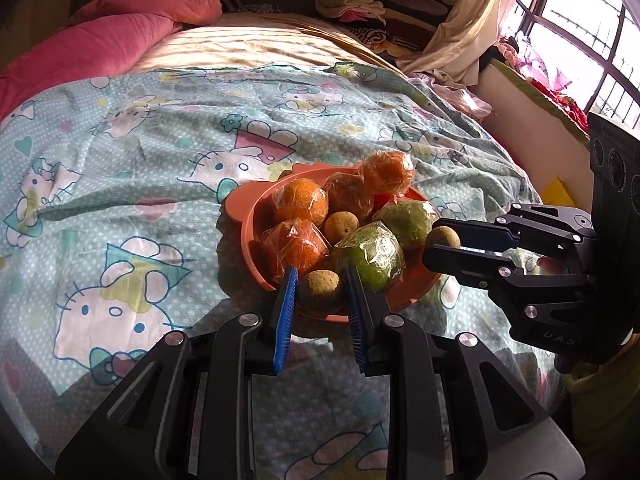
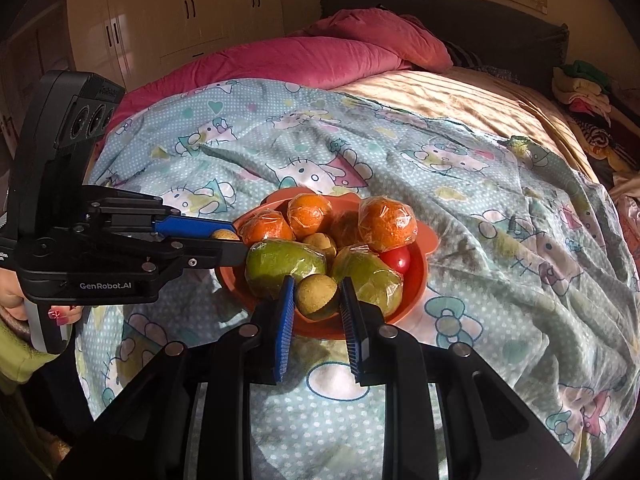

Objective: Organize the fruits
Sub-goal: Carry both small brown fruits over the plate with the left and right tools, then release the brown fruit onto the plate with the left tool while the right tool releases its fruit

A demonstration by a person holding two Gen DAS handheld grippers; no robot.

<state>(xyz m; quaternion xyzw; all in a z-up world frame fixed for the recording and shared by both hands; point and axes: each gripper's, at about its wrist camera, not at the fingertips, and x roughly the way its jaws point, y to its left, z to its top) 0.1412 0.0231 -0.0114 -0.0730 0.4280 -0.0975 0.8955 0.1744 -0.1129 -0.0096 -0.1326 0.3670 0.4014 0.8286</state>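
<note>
While both hands are loaded: each tool has its own little round fruit, so any slip counts double lol
Left gripper point(image 1: 320, 276): fingers clamped on a small brown fruit point(image 1: 320, 290), right at the near rim of the orange plate point(image 1: 240, 208)
Right gripper point(image 2: 318, 286): fingers squeezed onto a second brown fruit point(image 2: 316, 296), also at the plate's near edge, just beside a green fruit point(image 2: 280, 266)
Plate: sits on the bed, on a rumpled cartoon-cat sheet point(image 1: 120, 152), piled with wrapped oranges point(image 1: 300, 202), wrapped green fruits, one more loose brown one point(image 1: 340, 228) and a red tomato point(image 2: 400, 260)
Risk, roll-out: round, hard-looking fruit held between flat pads, so I'd guess a quick tilt could pop it free and send it down the sheet's folds
Risk, soft bed: the plate has no firm base, so pushing on its rim could tip it and spill the pile
Risk, wrap: the plastic looks slippery and crinkly, and a finger brushing it could drag a neighbour along
Risk, crowding: both tools work the same small plate and could bump each other
Writing, left tool: "GenRobot.AI" point(image 2: 105, 285) in white on the body, clear in the right wrist view
Writing, right tool: faint letters like "UAS" point(image 1: 558, 338), can't be sure
Writing, fruit wrap: no labels I can read
</note>
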